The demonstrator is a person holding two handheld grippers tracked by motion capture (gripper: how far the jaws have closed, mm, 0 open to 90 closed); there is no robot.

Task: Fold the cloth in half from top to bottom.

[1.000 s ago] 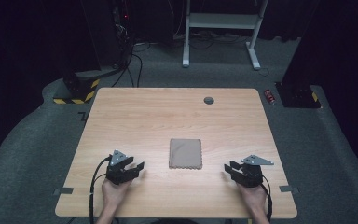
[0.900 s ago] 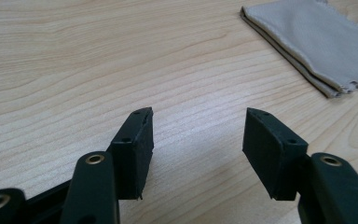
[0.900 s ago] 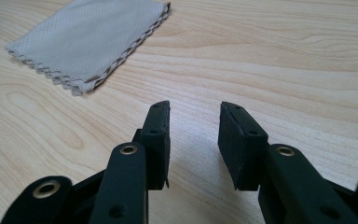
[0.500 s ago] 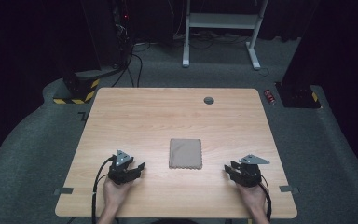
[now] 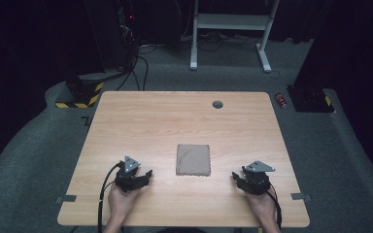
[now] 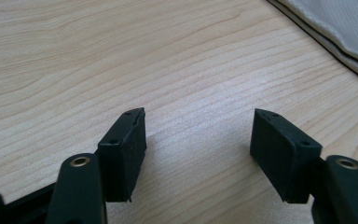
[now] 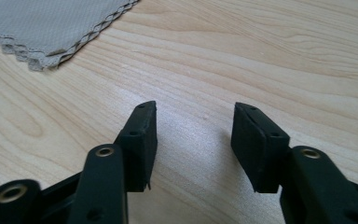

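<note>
Square grey woven cloth (image 5: 193, 159), scalloped edge, flat on wood-grain counter (image 5: 175, 116) between left claw (image 5: 148, 173) and right claw (image 5: 234, 176), both released, jaws just widened, nothing between.

Wood table (image 5: 175, 121) under both jaws; round dark grommet (image 5: 217, 104) far ahead; white desk frame (image 5: 233, 29), cables (image 5: 141, 63) beyond.

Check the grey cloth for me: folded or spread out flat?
Folded. The cloth lies as a compact square on the table, and the left gripper view shows stacked layers along its edge.
</note>
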